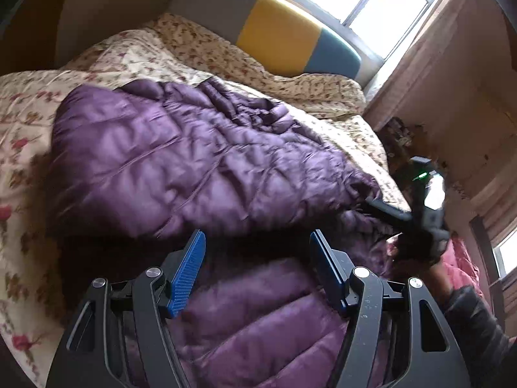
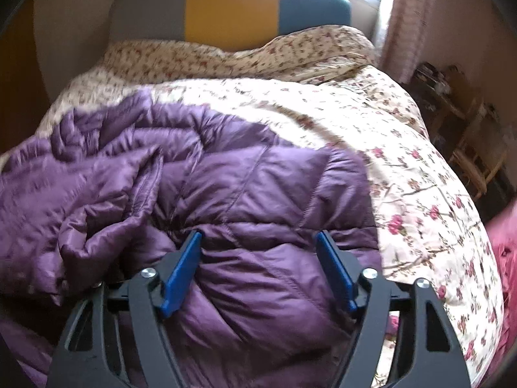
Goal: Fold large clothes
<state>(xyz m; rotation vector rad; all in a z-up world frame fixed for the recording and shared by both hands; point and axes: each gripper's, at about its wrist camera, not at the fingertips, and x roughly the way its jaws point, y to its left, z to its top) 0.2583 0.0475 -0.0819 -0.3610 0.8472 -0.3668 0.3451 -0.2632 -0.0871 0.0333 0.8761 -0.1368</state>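
While my left gripper (image 1: pixel 257 242) hangs with its blue pads (image 1: pixel 189 271) spread and nothing between them, the purple quilted down jacket (image 1: pixel 181 165) lies rumpled just beneath it on the floral bedspread (image 1: pixel 22 123). My right gripper (image 2: pixel 258 242) is parted too, its fingertips sunk against a puffed fold of the jacket that bulges between them, unpinched. Beyond stands the grey, yellow and teal headboard (image 2: pixel 232 9), by a bright window (image 1: pixel 381 3)

Both grippers: black frames, blue ribbed pads.
Left gripper (image 1: pixel 257 242) and right gripper (image 2: pixel 259 242) have silver pivot screws; dark sleeve (image 1: pixel 468 323).
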